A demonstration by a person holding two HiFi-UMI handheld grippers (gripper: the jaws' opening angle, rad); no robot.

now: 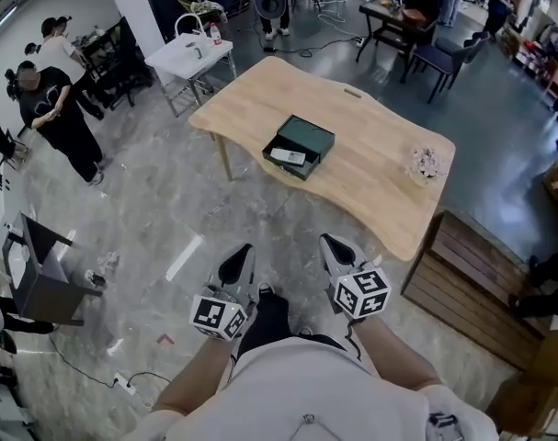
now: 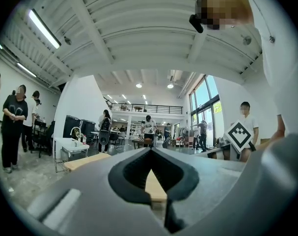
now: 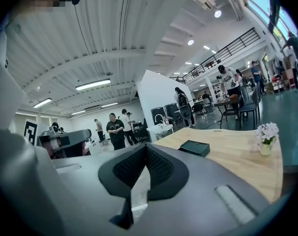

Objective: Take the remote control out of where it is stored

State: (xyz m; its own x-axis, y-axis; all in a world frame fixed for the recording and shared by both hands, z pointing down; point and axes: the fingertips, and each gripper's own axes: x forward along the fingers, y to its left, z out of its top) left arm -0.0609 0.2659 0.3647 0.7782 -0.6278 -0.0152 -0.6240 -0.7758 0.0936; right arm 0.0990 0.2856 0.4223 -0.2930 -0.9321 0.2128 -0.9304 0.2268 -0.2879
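A dark green box (image 1: 300, 147) lies open on the wooden table (image 1: 370, 168), well ahead of me. Inside its front half rests a pale remote control (image 1: 288, 158). Both grippers are held close to my body, far short of the table. My left gripper (image 1: 244, 250) is shut with nothing in it, and in its own view the left gripper (image 2: 151, 149) has its jaw tips touching. My right gripper (image 1: 330, 241) is likewise shut and empty. The right gripper (image 3: 146, 147) points towards the box (image 3: 195, 147); the remote is hidden in that view.
A small vase of flowers (image 1: 426, 164) stands at the table's right end. A slatted wooden bench (image 1: 462, 274) lies on the floor to the right. At the left stand people (image 1: 53, 108) and a black case (image 1: 39, 278). A white folding table (image 1: 191, 55) stands beyond.
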